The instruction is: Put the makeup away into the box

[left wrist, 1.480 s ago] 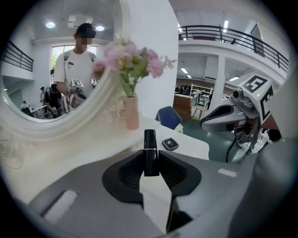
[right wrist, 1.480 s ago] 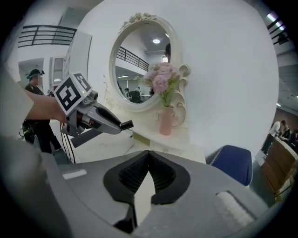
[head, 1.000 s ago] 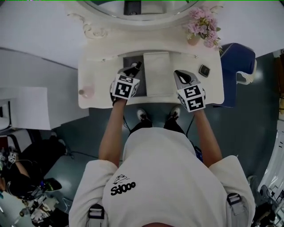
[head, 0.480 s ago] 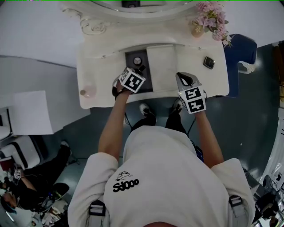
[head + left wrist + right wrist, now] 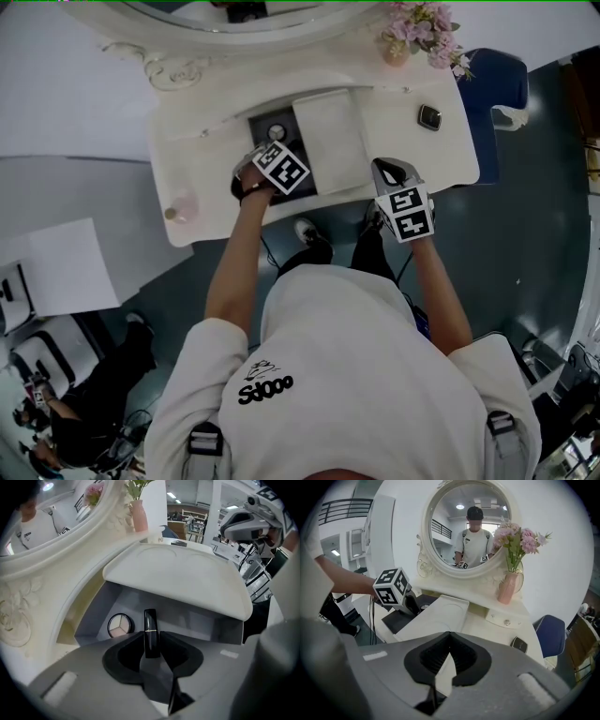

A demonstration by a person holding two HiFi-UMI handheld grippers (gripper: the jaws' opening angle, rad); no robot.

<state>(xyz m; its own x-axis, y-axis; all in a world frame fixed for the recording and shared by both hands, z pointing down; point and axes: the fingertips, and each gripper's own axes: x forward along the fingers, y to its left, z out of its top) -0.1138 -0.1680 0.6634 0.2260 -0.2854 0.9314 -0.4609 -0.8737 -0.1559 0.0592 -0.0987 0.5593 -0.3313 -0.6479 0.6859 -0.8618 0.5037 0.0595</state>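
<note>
- Left gripper (image 5: 151, 638): jaws have just been opening slightly, with the black lipstick (image 5: 150, 627) between the pads, over the open box (image 5: 91, 616).
- Right gripper (image 5: 449, 641): jaws together, empty, near right.
- Risk: if released tilted, the lipstick could strike the 1 eyeshadow palette (image 5: 118, 624) just left.

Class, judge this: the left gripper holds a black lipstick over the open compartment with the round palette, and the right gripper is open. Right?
No: the right gripper is shut, as the right gripper view shows. The left gripper, its jaws just opening slightly, does hold the black lipstick over the compartment with the round palette.
</note>
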